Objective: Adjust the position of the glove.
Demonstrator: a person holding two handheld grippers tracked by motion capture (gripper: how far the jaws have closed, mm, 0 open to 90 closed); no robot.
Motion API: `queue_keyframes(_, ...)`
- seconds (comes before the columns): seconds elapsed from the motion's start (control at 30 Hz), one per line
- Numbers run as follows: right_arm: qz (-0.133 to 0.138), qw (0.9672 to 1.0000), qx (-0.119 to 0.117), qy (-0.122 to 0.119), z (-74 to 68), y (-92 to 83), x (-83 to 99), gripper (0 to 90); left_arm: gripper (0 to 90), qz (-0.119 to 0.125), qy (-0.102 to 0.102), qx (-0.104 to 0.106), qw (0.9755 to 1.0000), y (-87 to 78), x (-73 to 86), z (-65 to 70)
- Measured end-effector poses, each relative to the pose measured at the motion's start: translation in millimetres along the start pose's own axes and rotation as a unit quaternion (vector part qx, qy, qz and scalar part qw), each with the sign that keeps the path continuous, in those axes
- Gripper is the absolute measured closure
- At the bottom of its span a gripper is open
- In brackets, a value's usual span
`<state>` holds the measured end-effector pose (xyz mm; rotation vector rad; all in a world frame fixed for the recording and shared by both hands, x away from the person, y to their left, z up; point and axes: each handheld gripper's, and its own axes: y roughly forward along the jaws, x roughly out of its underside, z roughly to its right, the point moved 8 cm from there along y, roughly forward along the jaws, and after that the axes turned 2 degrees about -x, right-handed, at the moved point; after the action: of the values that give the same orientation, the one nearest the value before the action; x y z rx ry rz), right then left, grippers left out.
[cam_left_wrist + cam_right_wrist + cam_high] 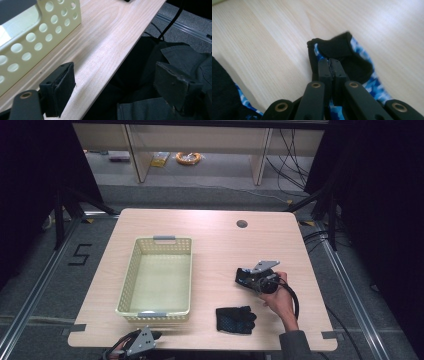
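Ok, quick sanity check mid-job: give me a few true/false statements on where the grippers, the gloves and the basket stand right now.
1. The right gripper is shut on a black and blue glove. True.
2. The basket already holds a glove. False: its inside looks bare in the high view.
3. A second glove lies on the table, near the front edge. True.
4. The left gripper is clamped on the basket's rim. False: its jaws stand open at the table's front edge, with nothing between them and the basket off to one side.
5. The basket stands right of the right gripper in the high view. False: it stands to its left.
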<state>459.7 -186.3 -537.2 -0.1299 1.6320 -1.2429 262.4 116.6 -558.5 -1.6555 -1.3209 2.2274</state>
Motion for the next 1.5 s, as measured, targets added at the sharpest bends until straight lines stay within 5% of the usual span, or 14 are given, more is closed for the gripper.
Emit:
queue_keyframes(0.27,0.044,0.9986,-0.004,-0.028,-10.5,-31.7,-23.3,89.8,16.9,0.004,-0.005,-0.002,1.0,0.1,-0.6,0.0)
queue_keyframes(0.37,0.062,0.997,-0.024,-0.04,-24.2,-40.7,-28.9,89.8,16.8,-0.005,0.009,-0.005,0.9999,-1.9,0.5,-3.0)
queue_keyframes(0.5,0.073,0.993,-0.05,-0.079,-47.4,-51.6,-29.3,89.8,16.9,-0.001,0.001,-0.005,1.0,-1.5,0.1,-2.7)
queue_keyframes(0.67,0.072,0.9912,-0.071,-0.086,-71.1,-62.9,-21.4,89.8,16.9,-0.002,0.002,-0.006,1.0,-1.5,0.2,-2.7)
queue_keyframes(1.27,0.069,0.9805,-0.12,-0.14,-115.8,-66.7,-5.5,89.8,16.8,-0.001,0.002,-0.008,1.0,-1.7,0.0,-3.2)
queue_keyframes(1.5,0.049,0.9799,-0.13,-0.144,-124.5,-58.3,7.4,89.7,16.9,-0.001,0.002,-0.007,1.0,-1.7,-0.1,-2.8)
